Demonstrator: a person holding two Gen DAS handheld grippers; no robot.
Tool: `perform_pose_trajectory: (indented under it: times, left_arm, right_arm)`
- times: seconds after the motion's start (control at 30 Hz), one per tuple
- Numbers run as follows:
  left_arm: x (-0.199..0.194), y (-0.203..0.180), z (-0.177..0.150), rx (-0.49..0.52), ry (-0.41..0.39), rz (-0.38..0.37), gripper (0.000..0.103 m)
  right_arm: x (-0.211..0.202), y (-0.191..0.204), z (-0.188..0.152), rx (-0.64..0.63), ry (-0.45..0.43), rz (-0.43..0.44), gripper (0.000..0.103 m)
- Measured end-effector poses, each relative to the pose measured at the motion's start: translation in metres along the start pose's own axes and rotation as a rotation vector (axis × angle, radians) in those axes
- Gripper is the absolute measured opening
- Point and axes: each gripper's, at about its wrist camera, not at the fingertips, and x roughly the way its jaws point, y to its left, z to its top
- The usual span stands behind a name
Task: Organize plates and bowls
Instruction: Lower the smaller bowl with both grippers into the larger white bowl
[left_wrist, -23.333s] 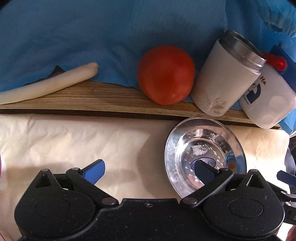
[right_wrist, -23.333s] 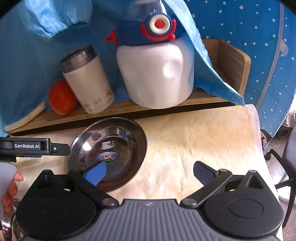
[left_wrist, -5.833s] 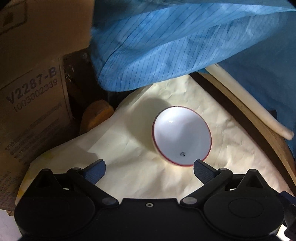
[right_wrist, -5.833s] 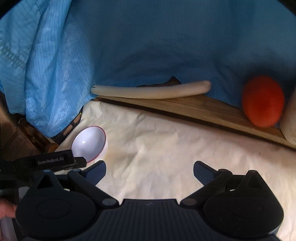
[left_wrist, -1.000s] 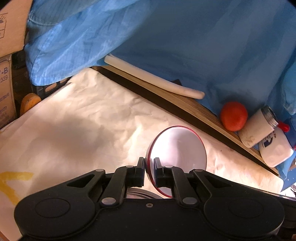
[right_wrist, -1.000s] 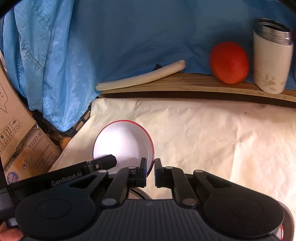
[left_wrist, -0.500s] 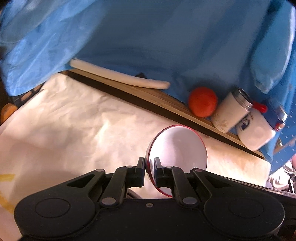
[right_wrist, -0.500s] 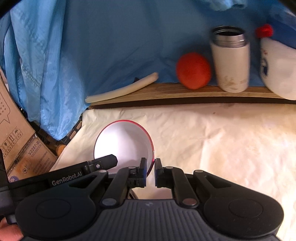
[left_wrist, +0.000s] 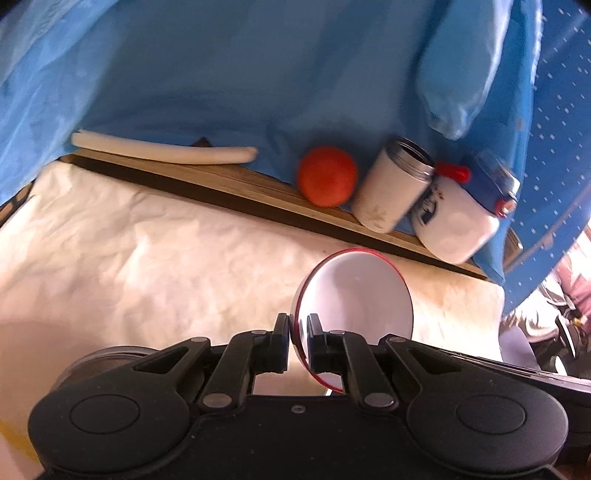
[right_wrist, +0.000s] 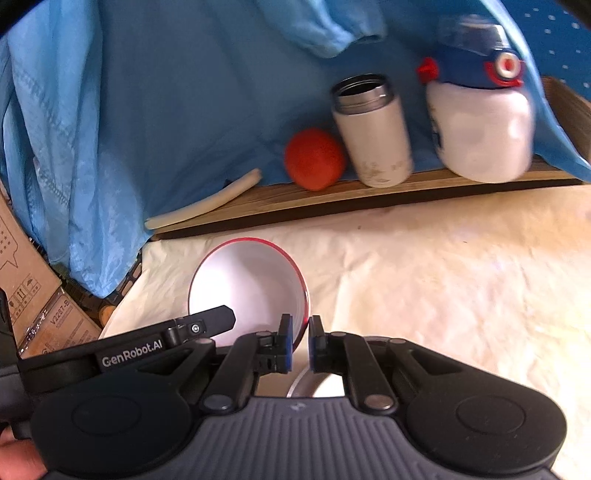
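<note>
Slippage is the main risk here: the bowl hangs by its thin red rim alone, pinched on opposite sides by the two grippers, and it is smooth and glazed, so a small mismatch between the hands could twist the rim out of one pair of pads. If one hand pulled away from the other or rolled on its own, I judge the bowl would swing down on the remaining grip and likely drop onto the tabletop or strike the metal plate that shows just below the left gripper. A careless sweep toward the shelf could also knock the tomato, the cup or the bottle standing there, though these are well apart from the bowl for now.

The left gripper is closed on the bowl's rim, with the bowl standing to the right of its fingertips and its white inside facing that camera. The right gripper is clamped on the rim as well, at the bowl's other side, so the bowl sits up and to the left of its fingertips. The bowl is off the tabletop, carried between the two. A curved metal edge, probably the plate, shows right under the right gripper's fingertips.
</note>
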Motion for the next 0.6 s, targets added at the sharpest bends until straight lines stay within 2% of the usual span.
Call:
perform_pose_trajectory:
  times: [0.6]
  left_arm:
    - [0.007, -0.034, -0.012, 0.081, 0.049, -0.066, 0.009]
  right_arm:
    - [-0.028, -0.035, -0.017, 0.055, -0.02, -0.042, 0.01]
